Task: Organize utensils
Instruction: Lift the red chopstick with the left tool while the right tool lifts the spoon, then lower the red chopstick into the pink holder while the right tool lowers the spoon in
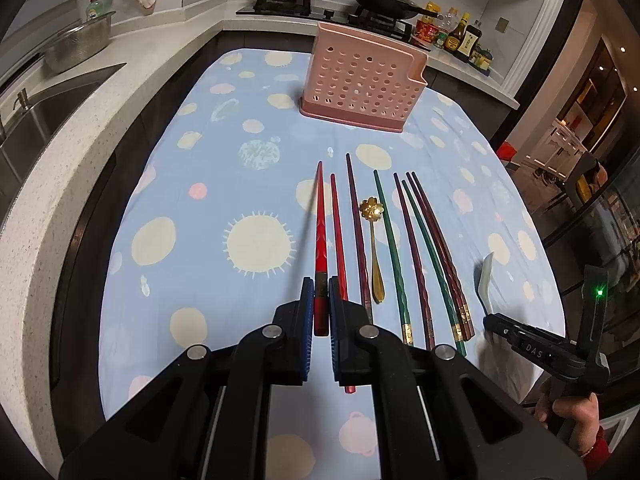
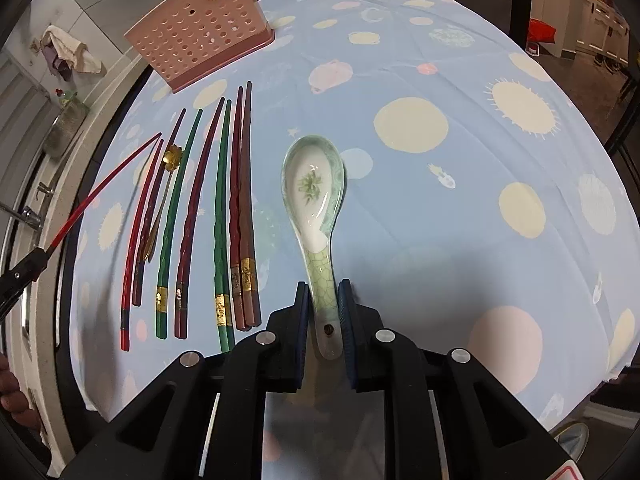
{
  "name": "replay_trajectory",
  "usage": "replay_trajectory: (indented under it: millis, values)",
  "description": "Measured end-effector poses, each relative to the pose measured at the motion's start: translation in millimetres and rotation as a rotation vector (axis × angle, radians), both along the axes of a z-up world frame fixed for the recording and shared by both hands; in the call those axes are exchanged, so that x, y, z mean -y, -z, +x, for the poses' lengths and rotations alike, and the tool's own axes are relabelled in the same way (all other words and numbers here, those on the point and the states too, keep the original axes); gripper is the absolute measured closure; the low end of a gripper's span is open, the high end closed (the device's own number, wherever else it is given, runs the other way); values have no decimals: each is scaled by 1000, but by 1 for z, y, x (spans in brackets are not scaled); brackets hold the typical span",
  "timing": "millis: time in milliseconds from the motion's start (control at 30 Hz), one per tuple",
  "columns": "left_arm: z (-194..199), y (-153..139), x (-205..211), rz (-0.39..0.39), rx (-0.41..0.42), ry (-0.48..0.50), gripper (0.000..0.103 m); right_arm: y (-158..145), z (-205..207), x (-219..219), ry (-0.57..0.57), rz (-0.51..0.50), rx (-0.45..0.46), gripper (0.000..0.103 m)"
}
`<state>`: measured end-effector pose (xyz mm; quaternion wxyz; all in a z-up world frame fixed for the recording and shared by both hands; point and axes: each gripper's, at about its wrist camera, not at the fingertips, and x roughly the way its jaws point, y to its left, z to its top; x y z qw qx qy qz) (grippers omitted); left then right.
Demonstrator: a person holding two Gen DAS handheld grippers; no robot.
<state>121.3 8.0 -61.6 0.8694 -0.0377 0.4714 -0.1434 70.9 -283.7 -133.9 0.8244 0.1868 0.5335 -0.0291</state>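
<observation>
The left tongs are closed on the thick end of a glossy red chopstick, its blue ribbed pads pressing it from both sides; the slim, tapering stick points straight ahead and, seen from the right wrist view, its tip is lifted above the cloth. The right tongs are closed on the handle of a ceramic spoon, a smooth white piece with a pale green crackle glaze and a small green flower painted in its deep oval bowl, which points away from the fingers. To the right of the left tongs, a row of faceted lacquered chopsticks in red, dark purple, green and brown lies flat on the table, several with gold bands near their thick ends. Among them rests a small gold metal spoon with a flower-shaped bowl. Far ahead of both tongs stands a pink plastic holder, box-shaped, its wall pierced by rows of round holes. The cloth underneath is soft light blue fabric printed with cream and pink dots. A hand grips the right tongs from below.
</observation>
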Motion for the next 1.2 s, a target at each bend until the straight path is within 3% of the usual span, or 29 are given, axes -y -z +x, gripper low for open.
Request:
replay_trajectory:
  millis: [367, 600, 1200]
  values:
    - [-3, -4, 1, -1, 8, 2, 96, -15, -4, -3, -16, -42, 25, 91]
    - [-2, -28, -2, -24, 64, -2, 96, -49, 2, -2, -14, -53, 99, 91]
    - [25, -79, -1, -51, 200, -19, 96, -94, 37, 3, -4, -48, 229, 95]
